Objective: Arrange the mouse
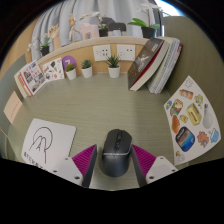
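Observation:
A dark grey computer mouse [116, 152] lies on the beige table [110, 105], its front pointing away from me. It stands between the two fingers of my gripper [116, 158]. The pink pads [86, 160] flank it left and right with a narrow gap at each side. The gripper is open and the mouse rests on the table.
A white sheet with a line drawing [45, 142] lies left of the fingers. A sticker sheet [190, 120] lies at the right. Leaning books [155, 62], small potted plants [113, 65] and picture cards [30, 78] line the far wall.

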Demonstrator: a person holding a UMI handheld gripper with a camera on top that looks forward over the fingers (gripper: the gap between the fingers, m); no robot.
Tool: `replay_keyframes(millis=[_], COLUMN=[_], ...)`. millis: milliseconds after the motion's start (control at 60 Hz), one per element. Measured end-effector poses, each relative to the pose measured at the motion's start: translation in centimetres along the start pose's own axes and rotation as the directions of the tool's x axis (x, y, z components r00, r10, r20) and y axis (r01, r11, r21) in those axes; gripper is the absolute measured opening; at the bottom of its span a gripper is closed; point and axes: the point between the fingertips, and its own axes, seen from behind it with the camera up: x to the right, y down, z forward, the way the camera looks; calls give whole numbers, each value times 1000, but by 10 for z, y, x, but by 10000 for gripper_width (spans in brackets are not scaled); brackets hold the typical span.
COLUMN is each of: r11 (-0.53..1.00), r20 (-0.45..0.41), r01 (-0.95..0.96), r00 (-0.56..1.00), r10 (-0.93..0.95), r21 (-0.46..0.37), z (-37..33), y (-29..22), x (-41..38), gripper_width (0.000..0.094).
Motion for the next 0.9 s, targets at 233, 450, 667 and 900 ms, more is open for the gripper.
replay_keyframes(millis=[233,450,667,900], r11=[998,989,984,985], r20=[-23,-33,-46,-102], r01=[27,1,-69,-72], r00=[999,999,997,991], r10=[-28,-6,62,89], r21=[-57,-150,-163,158], z=[7,7,-5,-106], y=[-3,-1,-23,-157], x=[4,2,-6,-48], gripper_width=[428,315,288,288])
